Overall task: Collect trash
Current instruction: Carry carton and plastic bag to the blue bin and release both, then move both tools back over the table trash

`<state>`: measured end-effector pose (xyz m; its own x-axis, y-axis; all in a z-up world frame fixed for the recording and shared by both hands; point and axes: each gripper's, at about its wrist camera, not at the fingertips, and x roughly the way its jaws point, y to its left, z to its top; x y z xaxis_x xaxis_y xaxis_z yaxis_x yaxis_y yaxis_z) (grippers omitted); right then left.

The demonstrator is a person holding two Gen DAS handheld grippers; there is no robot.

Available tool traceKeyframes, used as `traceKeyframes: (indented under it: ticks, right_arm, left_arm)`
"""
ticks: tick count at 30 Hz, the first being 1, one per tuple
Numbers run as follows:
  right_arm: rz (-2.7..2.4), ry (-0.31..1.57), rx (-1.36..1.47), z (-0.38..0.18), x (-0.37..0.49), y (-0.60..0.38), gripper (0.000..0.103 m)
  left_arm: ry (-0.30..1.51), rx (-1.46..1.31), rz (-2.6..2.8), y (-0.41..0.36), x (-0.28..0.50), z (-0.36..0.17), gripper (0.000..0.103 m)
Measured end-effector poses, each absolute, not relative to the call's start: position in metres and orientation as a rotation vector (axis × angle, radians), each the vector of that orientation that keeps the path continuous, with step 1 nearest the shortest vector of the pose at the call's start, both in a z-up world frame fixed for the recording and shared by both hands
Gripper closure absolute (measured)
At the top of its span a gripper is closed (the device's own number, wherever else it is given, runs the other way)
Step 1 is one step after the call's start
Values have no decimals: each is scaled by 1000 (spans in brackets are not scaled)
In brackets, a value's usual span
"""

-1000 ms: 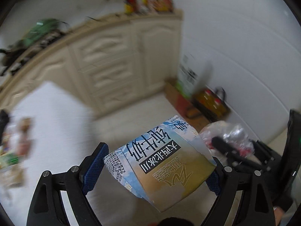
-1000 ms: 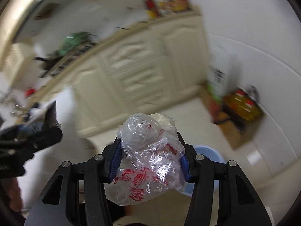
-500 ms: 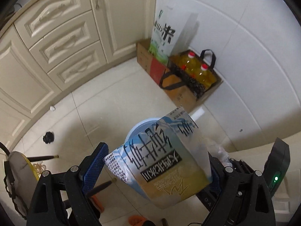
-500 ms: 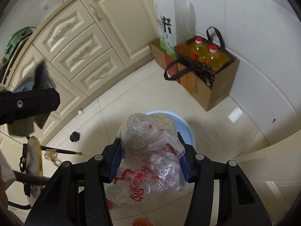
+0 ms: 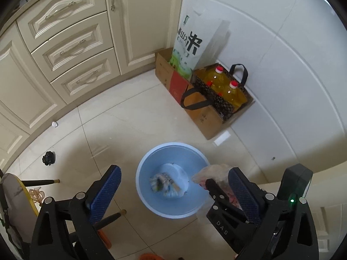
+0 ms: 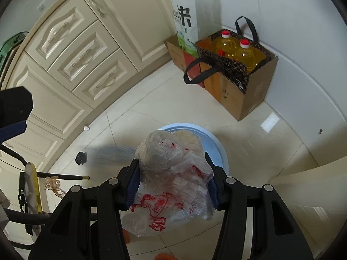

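Below the left tool (image 5: 171, 195), whose jaws are opening with nothing between them, a printed packet (image 5: 164, 184), blurred, lies inside the blue bin (image 5: 151, 205) on the floor; that piece counts as delivered. To the right of it, the right tool (image 6: 172, 186) grips a crumpled clear plastic bag (image 6: 171, 173) with red print, its pads pressing both sides, and hangs above the same bin's rim. Judging by this, the bag is the next piece to drop. Farther out beyond the left tool, a small white scrap (image 5: 54, 124) and a dark lump (image 5: 48, 158) sit on the tiles, possibly trash left to gather.
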<state>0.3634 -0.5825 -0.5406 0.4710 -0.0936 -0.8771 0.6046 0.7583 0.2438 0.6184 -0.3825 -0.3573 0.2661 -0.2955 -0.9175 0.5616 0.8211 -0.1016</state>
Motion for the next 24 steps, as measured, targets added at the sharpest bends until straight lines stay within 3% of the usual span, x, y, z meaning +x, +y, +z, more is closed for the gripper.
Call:
traceKeyframes:
  ticks: [5,7,8,9,18,24]
  right_arm:
    - [-455,989,583,-539,371,-582,46]
    - [-472,982,569,-534,375,-581,34]
    - [-480,978,559,-528,377,-580,20]
    - [-479,958,551,-520,376,-578,14]
    - [-425,851,499,-426,348,-543,11]
    - [-345,732,386,-335,327,-481,4]
  left_arm:
    - [1145,282,-547,-372,609,-346,6]
    - [1132,287,-526,-367,603,-334,6]
    - [1119,288,-508,-362,601,-328,6]
    - [1107,283,-502,-359,597,-320,6]
    - [935,236,-461,-315,530,-227,6]
    - [726,180,-438,-235,446,-145,4]
